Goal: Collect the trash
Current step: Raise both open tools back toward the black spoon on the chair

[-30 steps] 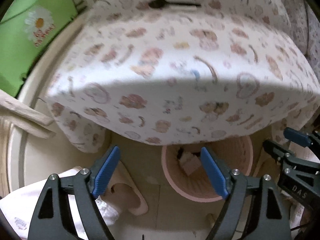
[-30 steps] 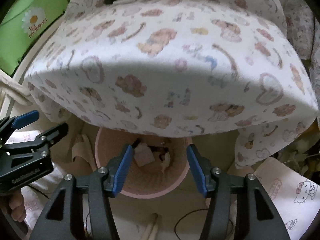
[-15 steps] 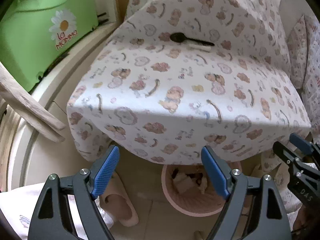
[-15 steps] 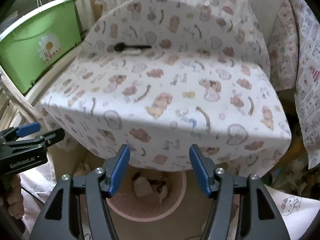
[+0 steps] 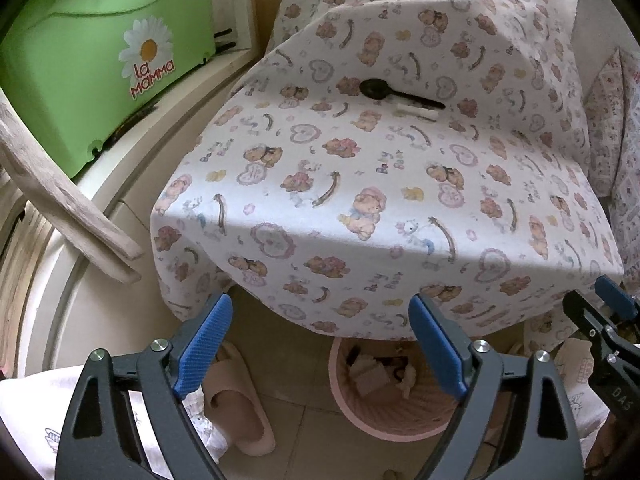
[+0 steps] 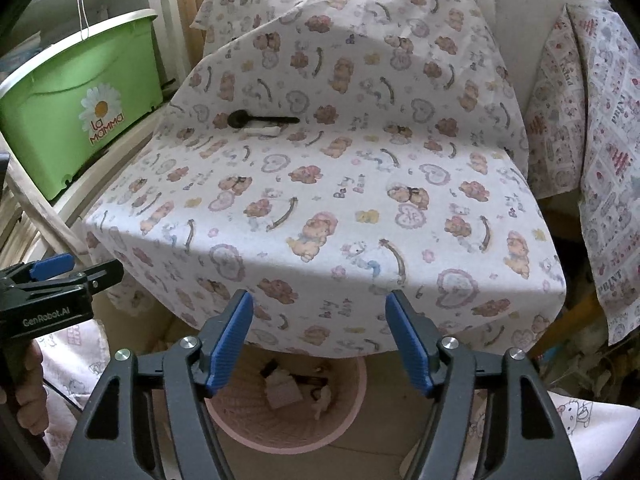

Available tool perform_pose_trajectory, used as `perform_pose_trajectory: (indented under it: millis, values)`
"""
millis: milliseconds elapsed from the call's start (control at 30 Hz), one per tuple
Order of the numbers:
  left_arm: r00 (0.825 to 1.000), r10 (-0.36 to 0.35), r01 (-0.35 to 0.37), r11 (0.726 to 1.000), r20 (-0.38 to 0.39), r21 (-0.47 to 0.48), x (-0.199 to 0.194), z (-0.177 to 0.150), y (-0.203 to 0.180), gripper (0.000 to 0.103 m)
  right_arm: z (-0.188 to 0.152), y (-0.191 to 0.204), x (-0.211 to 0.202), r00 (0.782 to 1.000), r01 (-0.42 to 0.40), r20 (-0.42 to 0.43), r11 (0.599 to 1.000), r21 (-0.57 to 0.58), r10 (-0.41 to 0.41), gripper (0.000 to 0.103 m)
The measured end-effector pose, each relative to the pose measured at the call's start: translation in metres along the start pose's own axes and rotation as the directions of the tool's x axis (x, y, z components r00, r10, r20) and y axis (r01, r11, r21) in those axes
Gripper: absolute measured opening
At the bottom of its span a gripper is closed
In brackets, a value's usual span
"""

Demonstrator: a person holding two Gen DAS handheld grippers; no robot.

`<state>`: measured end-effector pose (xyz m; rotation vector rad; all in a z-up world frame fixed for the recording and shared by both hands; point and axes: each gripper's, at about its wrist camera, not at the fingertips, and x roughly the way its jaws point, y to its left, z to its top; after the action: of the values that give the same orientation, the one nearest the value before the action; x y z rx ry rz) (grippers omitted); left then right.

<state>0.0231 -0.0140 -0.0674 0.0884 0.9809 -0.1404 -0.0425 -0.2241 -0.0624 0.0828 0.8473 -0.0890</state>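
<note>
Bear-print cloth [image 5: 360,208] drapes a raised surface that fills both views, with a green tub [image 5: 92,68] off to the far left and a pink bin [image 6: 288,412] on the floor under the cloth's near edge.

Both tongs tilt steeply downward, aimed over that edge. The left tongs [image 5: 320,344] stand wide, their jaws having just opened further, with nothing between the blue pads [image 5: 204,344]. The right tongs [image 6: 320,340] are spread somewhat less wide, also just opening, and hold nothing. In the right view the left tongs jut in from the left edge, gripped by a hand [image 6: 24,384] at the lower left.

A black spoon [image 5: 396,94] lies well ahead of both tongs on the cloth's top, beyond the lit front fold. Its long axis runs roughly crosswise to the tongs, bowl to the left and handle to the right. A small white piece [image 5: 414,113] lies just beside the handle, on the near side, running much the same way.

The bin sits just below and between the right tongs' pads; it holds crumpled scraps [image 6: 284,392]. A slipper [image 5: 236,396] lies on the floor by the left pad of the left tongs.
</note>
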Motion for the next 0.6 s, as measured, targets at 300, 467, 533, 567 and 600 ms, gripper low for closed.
perform_pose_trajectory:
  millis: [300, 467, 533, 567, 600]
  values:
    - [1.000, -0.010, 0.010, 1.000, -0.013, -0.005, 0.001, 0.001, 0.000, 0.089, 0.000, 0.003, -0.002, 1.000, 0.008, 0.010, 1.000, -0.011, -0.008, 0.071]
    - [1.000, -0.006, 0.006, 1.000, -0.002, 0.008, -0.002, 0.003, -0.002, 0.089, 0.002, 0.003, -0.006, 1.000, 0.011, 0.027, 1.000, -0.020, -0.010, 0.072]
    - [1.000, -0.016, 0.016, 1.000, -0.001, 0.021, -0.004, 0.011, -0.004, 0.089, 0.009, 0.004, -0.009, 0.999, 0.002, 0.037, 0.999, -0.039, 0.000, 0.072]
    - [1.000, -0.016, 0.016, 0.999, -0.004, 0.033, -0.005, 0.017, -0.006, 0.089, 0.015, 0.004, -0.011, 0.999, -0.016, 0.035, 0.999, -0.050, 0.018, 0.072]
    - [1.000, -0.018, 0.018, 0.999, 0.000, 0.048, -0.007, 0.024, -0.007, 0.089, 0.021, 0.005, -0.012, 0.999, -0.035, 0.028, 0.998, -0.060, 0.037, 0.072]
